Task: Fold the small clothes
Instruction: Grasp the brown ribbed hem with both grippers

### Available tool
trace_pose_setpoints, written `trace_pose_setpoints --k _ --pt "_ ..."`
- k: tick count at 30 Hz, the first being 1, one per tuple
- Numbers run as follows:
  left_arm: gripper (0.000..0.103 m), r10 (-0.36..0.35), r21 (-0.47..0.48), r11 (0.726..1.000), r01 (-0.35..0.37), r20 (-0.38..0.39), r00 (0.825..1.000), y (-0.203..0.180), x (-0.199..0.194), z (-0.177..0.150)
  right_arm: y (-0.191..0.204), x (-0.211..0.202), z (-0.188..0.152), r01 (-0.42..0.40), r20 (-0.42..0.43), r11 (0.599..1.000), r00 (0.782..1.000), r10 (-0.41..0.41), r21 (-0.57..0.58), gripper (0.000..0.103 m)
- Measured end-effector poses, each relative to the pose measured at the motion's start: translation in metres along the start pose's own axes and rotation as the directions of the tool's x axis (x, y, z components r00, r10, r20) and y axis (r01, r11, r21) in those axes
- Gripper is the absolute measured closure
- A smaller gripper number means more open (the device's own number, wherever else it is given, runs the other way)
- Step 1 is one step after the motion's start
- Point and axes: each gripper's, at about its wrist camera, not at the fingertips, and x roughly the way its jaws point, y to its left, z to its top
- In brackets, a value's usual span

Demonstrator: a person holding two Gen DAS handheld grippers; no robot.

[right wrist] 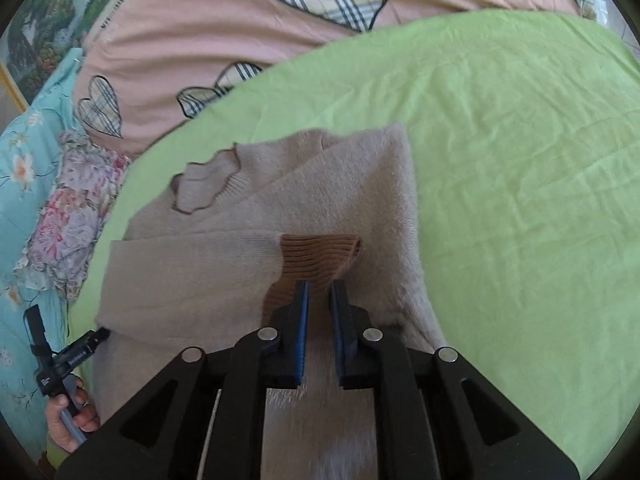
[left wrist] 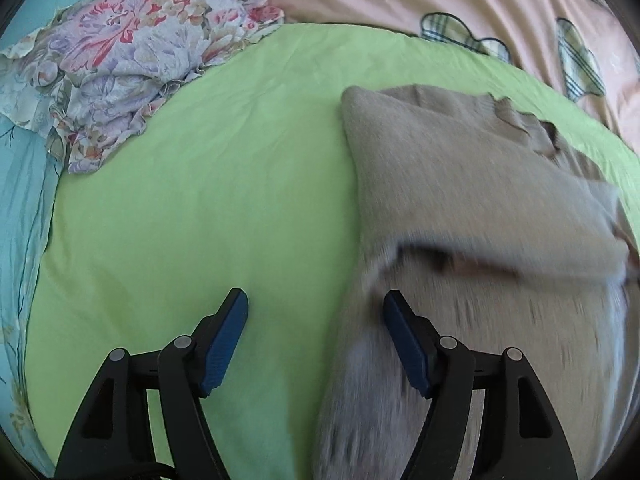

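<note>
A beige knit sweater (left wrist: 460, 168) lies on a green sheet (left wrist: 200, 208), its body partly folded. In the right wrist view the sweater (right wrist: 248, 216) shows its scalloped collar at the upper left. One sleeve lies across the body, ending in a brown ribbed cuff (right wrist: 316, 256). My right gripper (right wrist: 320, 286) is shut on the brown cuff. My left gripper (left wrist: 316, 300) is open and empty, with its right finger over the sweater's left edge and its left finger over the sheet.
A floral cloth (left wrist: 132, 64) is bunched at the far left of the sheet. A pink quilt with plaid hearts (right wrist: 224, 24) lies along the far side. A teal floral cover (left wrist: 20, 208) borders the left. The green sheet (right wrist: 520, 184) spreads right of the sweater.
</note>
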Motion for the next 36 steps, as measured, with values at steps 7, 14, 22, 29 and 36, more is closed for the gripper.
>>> trace_pose_setpoints --k 7,14,22,29,36 --pt "0.033 -0.165 0.008 0.986 0.165 0.021 0.986 0.013 -0.061 -0.06 -0.001 -0.057 -0.061 -0.084 -0.046 0.996 0.996 0.082 -0.029 0.057" --pt "0.033 -0.271 0.088 0.958 0.271 -0.019 0.962 0.024 -0.108 -0.133 -0.007 -0.089 -0.118 -0.144 -0.085 0.989 0.986 0.141 -0.039 0.057" --pt "0.033 -0.332 0.046 0.938 0.342 -0.147 0.932 0.033 -0.109 -0.211 -0.018 -0.132 -0.168 -0.175 -0.113 0.983 0.979 0.168 -0.058 0.053" --pt "0.033 -0.368 0.061 0.92 0.388 -0.213 0.905 0.018 -0.087 -0.237 -0.042 -0.159 -0.196 -0.17 -0.164 0.983 0.974 0.158 -0.061 0.052" --pt "0.033 -0.433 0.052 0.888 0.456 -0.235 0.87 0.007 -0.074 -0.237 -0.067 -0.159 -0.221 -0.139 -0.236 0.989 0.964 0.121 -0.059 0.05"
